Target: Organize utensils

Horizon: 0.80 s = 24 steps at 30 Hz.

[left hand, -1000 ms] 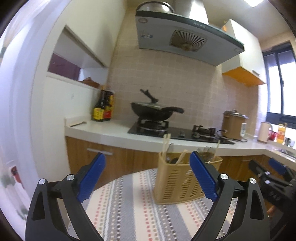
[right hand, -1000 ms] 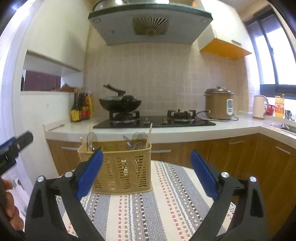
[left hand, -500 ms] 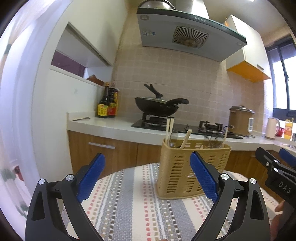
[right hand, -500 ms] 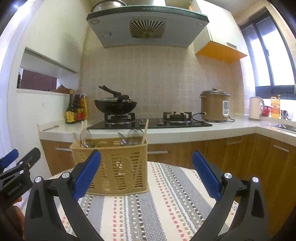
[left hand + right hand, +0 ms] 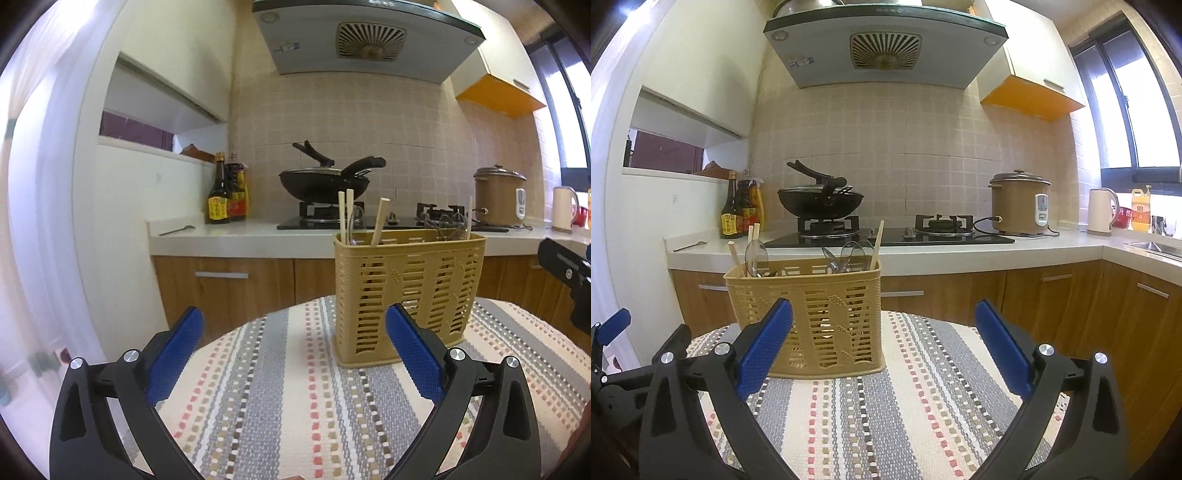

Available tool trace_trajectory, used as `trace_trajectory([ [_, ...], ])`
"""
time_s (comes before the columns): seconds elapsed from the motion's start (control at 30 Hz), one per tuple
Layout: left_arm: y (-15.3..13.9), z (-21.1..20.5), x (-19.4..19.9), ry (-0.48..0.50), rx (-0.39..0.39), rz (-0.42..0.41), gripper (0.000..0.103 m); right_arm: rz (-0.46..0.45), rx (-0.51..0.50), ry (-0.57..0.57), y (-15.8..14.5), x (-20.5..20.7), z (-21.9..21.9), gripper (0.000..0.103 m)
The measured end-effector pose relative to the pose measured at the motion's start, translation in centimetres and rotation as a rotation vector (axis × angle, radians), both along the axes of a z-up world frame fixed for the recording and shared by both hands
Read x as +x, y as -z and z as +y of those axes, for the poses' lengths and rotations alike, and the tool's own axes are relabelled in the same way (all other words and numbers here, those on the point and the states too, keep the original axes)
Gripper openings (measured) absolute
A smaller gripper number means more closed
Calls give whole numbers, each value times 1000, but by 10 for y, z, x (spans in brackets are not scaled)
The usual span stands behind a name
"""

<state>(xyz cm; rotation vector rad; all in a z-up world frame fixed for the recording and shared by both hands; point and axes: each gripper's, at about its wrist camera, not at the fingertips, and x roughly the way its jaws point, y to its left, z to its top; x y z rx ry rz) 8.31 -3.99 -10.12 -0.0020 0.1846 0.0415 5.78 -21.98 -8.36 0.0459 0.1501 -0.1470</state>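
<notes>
A tan slotted utensil basket [image 5: 404,291] [image 5: 807,314] stands upright on the striped tablecloth [image 5: 280,398] [image 5: 871,413]. Wooden chopsticks [image 5: 345,216] [image 5: 876,244] and clear plastic spoons [image 5: 756,254] stick up out of it. My left gripper [image 5: 293,350] hangs low over the cloth, short of the basket and a bit left of it; its jaws are opening and nothing is between them. My right gripper [image 5: 884,347] is open and empty, with the basket ahead on its left. Each gripper shows at the edge of the other's view.
Behind the table runs a kitchen counter [image 5: 960,254] with a wok [image 5: 820,201] on the gas hob, sauce bottles [image 5: 225,192], a rice cooker [image 5: 1019,203], a kettle [image 5: 1102,210] and a sink corner [image 5: 1156,249]. Wooden cabinets [image 5: 229,291] stand below, a range hood [image 5: 886,44] above.
Both views sank, so the basket now stands higher and larger. The left gripper dropped toward the cloth, rolled level, and its jaws widened slightly. The right gripper lowered a little.
</notes>
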Motion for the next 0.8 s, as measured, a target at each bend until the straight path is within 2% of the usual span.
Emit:
trace_trajectory([
  [0.23,-1,11,3,-8,-47,9,95,2,-19,-3,1,0,3,95],
  [0.8,0,7,3,21,-42,9,95,24,-8,-2,3,5,0,95],
])
